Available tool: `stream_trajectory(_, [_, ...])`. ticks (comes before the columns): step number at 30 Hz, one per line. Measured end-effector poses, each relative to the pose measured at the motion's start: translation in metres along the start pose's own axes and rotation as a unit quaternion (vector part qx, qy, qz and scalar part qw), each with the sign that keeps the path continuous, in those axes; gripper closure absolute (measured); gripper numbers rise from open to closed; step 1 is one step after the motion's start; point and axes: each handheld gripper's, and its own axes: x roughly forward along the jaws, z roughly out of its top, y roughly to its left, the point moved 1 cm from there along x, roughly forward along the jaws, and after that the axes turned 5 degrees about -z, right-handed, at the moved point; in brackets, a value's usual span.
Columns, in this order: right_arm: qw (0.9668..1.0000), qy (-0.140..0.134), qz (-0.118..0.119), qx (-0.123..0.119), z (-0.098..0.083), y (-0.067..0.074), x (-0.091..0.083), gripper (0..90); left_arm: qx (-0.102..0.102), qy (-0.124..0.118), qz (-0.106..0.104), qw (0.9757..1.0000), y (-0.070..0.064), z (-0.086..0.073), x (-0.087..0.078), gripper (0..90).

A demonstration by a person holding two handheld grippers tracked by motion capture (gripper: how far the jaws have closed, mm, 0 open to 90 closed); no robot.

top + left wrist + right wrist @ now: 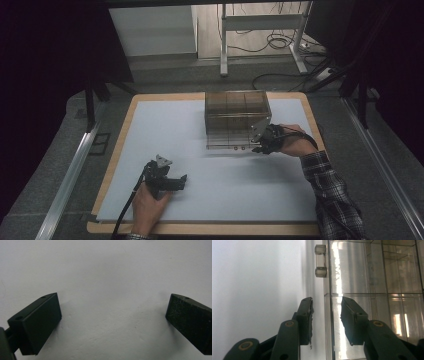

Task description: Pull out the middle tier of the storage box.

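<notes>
Nearest you, your left hand (150, 200) rests low on the white sheet (225, 190) that covers the worktop (120, 150), holding the left tongs (172, 182) close to the sheet with the jaws spread wide and nothing between them; in the left gripper view the two black pads (37, 325) stand far apart over bare white surface. Farther out and to your right, your right hand (292, 145), in a plaid sleeve (330, 195), brings the right tongs (260, 145) to the near right corner of a clear smoky plastic box (237, 117) with inner dividers. In the right gripper view the jaws straddle the box's thin front wall (328, 322), one outside and one inside, with gaps on both sides, not clamped. A small clear handle (321, 261) sits farther along that wall.
</notes>
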Motion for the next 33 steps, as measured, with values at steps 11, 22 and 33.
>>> stream_trajectory(11, [0.9995,-0.015,-0.019,0.022,0.001,0.004,-0.007,50.1,0.0,0.0,0.0,1.0,0.0,0.0,0.0,0.0])
stream_trajectory(22, [0.9972,-0.028,-0.039,0.057,0.001,0.011,-0.012,39.1,0.0,0.0,0.0,1.0,0.0,0.0,0.0,0.0])
stream_trajectory(33, [0.9939,-0.043,-0.062,0.081,-0.002,0.025,-0.02,32.5,0.0,0.0,0.0,1.0,0.0,0.0,0.0,0.0])
